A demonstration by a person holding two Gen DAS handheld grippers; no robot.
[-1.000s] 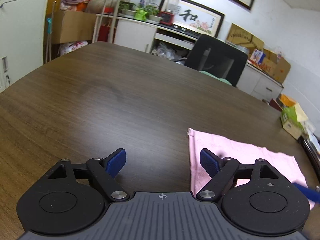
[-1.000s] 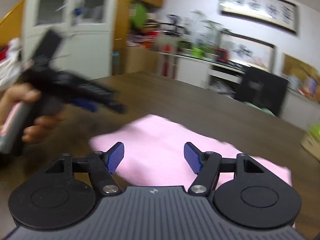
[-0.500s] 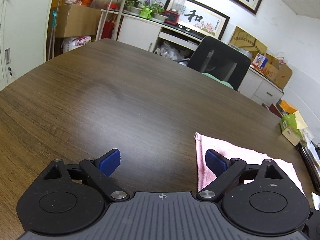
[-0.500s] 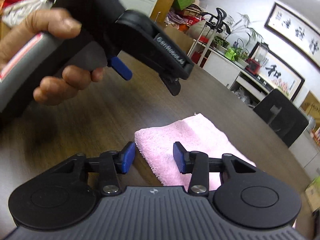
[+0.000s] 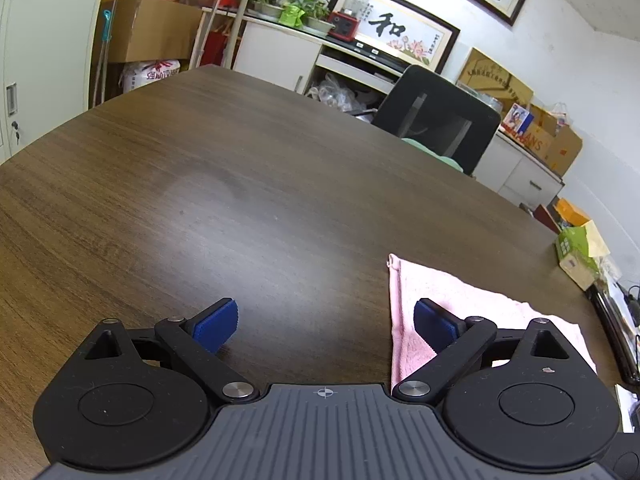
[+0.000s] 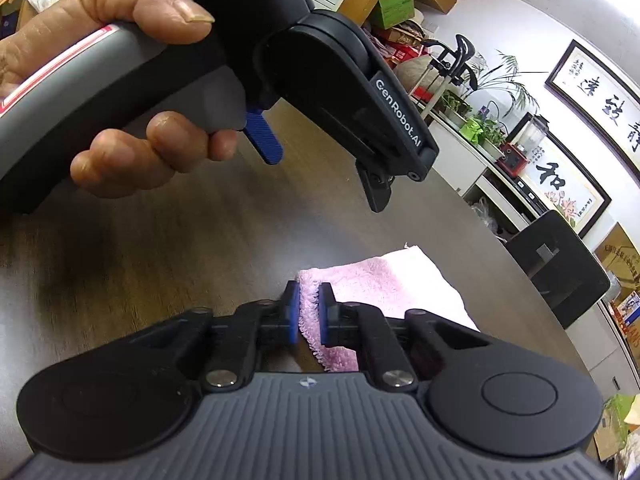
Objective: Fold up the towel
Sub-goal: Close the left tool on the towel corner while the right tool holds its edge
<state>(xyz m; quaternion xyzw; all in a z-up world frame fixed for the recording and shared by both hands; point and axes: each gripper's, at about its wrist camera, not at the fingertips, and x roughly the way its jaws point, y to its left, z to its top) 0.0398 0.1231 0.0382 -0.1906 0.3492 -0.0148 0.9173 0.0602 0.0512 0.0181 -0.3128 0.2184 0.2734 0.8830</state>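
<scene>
Lying on dark wood-grain table (image 5: 240, 184), pink towel (image 6: 384, 280), folded, in a cluttered office. Pinching the towel's near fluffy edge between blue pads: right gripper (image 6: 309, 312), jaws pressed together on the cloth. Hovering over bare tabletop with jaws widening and nothing between them: left gripper (image 5: 326, 320), its right pad sitting over the towel's left edge, left pad over wood. Gripping that tool's handle above the towel: hand (image 6: 132, 92).
</scene>
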